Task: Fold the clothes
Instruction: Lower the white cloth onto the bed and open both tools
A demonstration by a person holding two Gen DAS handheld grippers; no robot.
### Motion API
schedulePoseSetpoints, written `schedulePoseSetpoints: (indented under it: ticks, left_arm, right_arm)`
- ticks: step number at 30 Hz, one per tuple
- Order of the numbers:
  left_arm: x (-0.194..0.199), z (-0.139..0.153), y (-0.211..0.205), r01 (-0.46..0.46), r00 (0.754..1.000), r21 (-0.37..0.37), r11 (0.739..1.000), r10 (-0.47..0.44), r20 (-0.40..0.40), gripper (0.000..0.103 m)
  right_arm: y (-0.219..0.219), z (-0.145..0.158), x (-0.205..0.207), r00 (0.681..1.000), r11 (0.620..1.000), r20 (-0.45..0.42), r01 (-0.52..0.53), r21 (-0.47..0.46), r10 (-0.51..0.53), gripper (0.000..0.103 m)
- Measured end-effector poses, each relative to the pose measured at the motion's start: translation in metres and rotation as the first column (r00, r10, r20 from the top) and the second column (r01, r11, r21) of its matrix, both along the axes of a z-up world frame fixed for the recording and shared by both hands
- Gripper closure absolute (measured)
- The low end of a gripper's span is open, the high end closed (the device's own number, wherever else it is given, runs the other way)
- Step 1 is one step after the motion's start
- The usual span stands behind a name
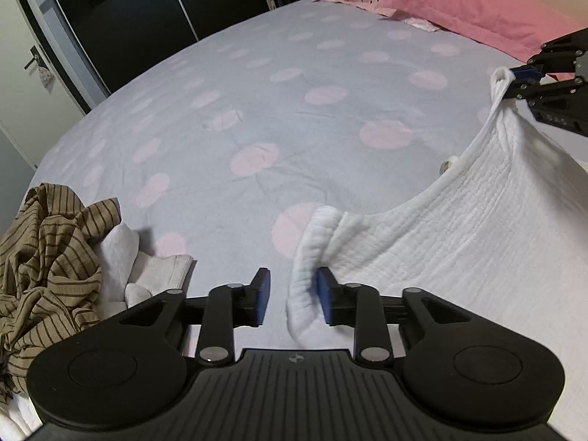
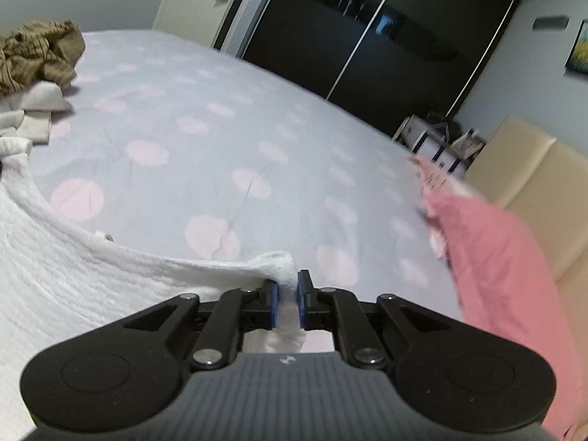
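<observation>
The white top is lying spread across the near side of the bed, its neckline edge curving between the two grippers and a small button showing near the middle of that edge. It is lying as a single layer with no crease or fold in it that the pictures show, so the folding of this piece is judged to be only at its laying-out stage.

The left gripper is standing with its jaws spread: one blue pad is resting against a bunched corner of the top, the other is well clear of the cloth, so nothing is being pinched there. The right gripper is holding its jaws nearly together on the opposite corner, a wad of white cloth being squeezed between the pads (the left wrist view is showing the same grip from the side, with the corner lifted a little off the bed).

At the left end of the bed a striped brown garment is sitting crumpled on top of some pale cloths, none of them folded as far as can be told. A pink pillow is lying at the head of the bed, well apart from the work.

So what is remaining looks like nearly everything: letting go of the second corner, flattening the top, folding it, and then dealing with the heap.
</observation>
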State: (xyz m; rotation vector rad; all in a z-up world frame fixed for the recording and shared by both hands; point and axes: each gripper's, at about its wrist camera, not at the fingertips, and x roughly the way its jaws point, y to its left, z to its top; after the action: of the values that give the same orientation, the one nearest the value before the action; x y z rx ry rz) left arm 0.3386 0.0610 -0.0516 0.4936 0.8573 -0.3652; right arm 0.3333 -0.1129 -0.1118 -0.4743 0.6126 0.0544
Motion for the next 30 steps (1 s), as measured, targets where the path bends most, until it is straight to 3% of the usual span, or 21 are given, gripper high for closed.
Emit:
schedulePoseSetpoints:
  ticks: [1,3,4,10,16,20,25,30]
  left_arm:
    - [-0.001,0.002,0.003,-0.003,1.000,0.000,1.000,0.003,0.000,0.071]
    - [-0.005,0.009,0.009,-0.011,1.000,-0.009,1.000,0.011,0.008,0.060]
    - [-0.009,0.013,0.013,-0.016,1.000,-0.018,1.000,0.017,0.016,0.060]
    - [-0.038,0.061,0.012,-0.040,0.993,-0.080,0.996,0.048,0.105,0.060]
    - [-0.116,0.130,0.009,-0.009,0.975,-0.192,0.981,0.051,0.215,0.058]
    - [-0.181,0.166,0.010,0.002,0.967,-0.263,0.965,0.065,0.246,0.052]
    - [-0.250,0.177,0.014,-0.030,0.968,-0.344,0.939,0.113,0.226,0.048]
    - [-0.310,0.154,0.016,-0.090,0.966,-0.367,0.926,0.171,0.193,0.046]
  right_arm:
    - [0.003,-0.002,-0.002,1.000,1.000,-0.014,-0.002,0.002,0.002,0.087]
    - [0.006,-0.004,-0.003,1.000,1.000,-0.024,0.000,0.001,0.001,0.064]
    - [0.007,-0.004,-0.002,1.000,1.000,-0.022,0.002,-0.001,-0.002,0.061]
    - [-0.003,0.021,-0.025,1.000,1.000,0.000,0.008,0.026,-0.008,0.052]
    - [-0.016,0.063,-0.091,1.000,0.990,0.031,-0.006,0.139,0.002,0.042]
    - [-0.023,0.087,-0.151,0.999,0.977,0.049,-0.028,0.209,0.019,0.039]
    - [-0.035,0.100,-0.226,0.999,0.964,0.040,-0.025,0.266,0.015,0.038]
    - [-0.045,0.094,-0.285,1.000,0.952,0.019,0.005,0.306,-0.012,0.038]
